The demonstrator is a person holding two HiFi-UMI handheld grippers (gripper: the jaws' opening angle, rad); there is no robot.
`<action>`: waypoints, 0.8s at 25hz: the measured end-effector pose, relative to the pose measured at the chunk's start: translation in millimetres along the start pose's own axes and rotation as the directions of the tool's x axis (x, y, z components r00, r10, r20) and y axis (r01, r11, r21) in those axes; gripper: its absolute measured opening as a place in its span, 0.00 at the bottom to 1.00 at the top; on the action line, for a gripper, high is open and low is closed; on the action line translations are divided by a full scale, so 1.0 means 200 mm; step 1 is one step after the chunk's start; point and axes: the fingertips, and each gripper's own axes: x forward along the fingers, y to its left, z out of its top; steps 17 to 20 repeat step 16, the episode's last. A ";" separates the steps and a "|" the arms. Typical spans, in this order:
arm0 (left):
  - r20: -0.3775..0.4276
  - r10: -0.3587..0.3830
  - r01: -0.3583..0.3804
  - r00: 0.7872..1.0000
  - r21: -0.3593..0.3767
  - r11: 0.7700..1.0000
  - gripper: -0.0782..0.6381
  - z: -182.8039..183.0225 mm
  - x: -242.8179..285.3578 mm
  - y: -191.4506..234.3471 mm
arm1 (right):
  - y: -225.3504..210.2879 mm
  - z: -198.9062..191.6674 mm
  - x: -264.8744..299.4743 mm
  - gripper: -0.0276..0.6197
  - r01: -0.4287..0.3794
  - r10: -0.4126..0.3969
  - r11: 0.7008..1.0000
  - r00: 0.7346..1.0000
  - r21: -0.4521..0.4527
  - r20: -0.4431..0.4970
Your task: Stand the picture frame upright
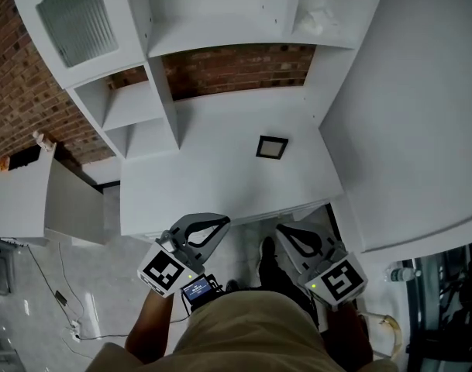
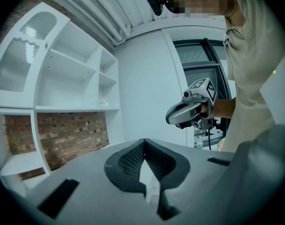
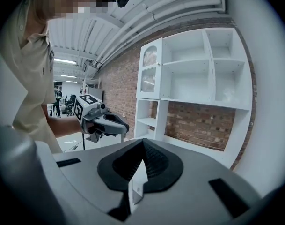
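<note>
A small dark picture frame [image 1: 271,147] lies flat on the white desk [image 1: 204,184], right of its middle. Both grippers hang in front of the desk's near edge, short of the frame. My left gripper [image 1: 218,222] is shut and holds nothing; its jaws meet tip to tip in the left gripper view [image 2: 143,142]. The right gripper [image 1: 283,229] is likewise shut and empty, with its jaws pressed together in the right gripper view [image 3: 142,142]. Each gripper view catches the other gripper, the right one [image 2: 189,113] and the left one [image 3: 103,121]. Neither gripper view shows the frame.
A white shelf unit [image 1: 220,29] with open cubbies stands at the back of the desk against a brick wall [image 1: 236,67]. A white cabinet [image 1: 42,200] sits to the left, cables [image 1: 61,297] lie on the floor, and a bottle [image 1: 406,272] stands at the right.
</note>
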 end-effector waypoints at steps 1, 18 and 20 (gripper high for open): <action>-0.001 -0.004 0.004 1.000 -0.008 1.000 0.12 0.00 0.00 -0.01 | 0.00 0.00 -0.01 0.05 0.009 -0.009 1.000 1.000 0.002 -0.003; 0.006 0.001 -0.002 1.000 0.026 1.000 0.12 0.02 0.00 0.03 | -0.08 0.01 -0.05 0.05 0.049 -0.050 0.999 0.999 -0.011 -0.021; 0.006 0.001 -0.002 1.000 0.026 1.000 0.12 0.02 0.00 0.03 | -0.08 0.01 -0.05 0.05 0.049 -0.050 0.999 0.999 -0.011 -0.021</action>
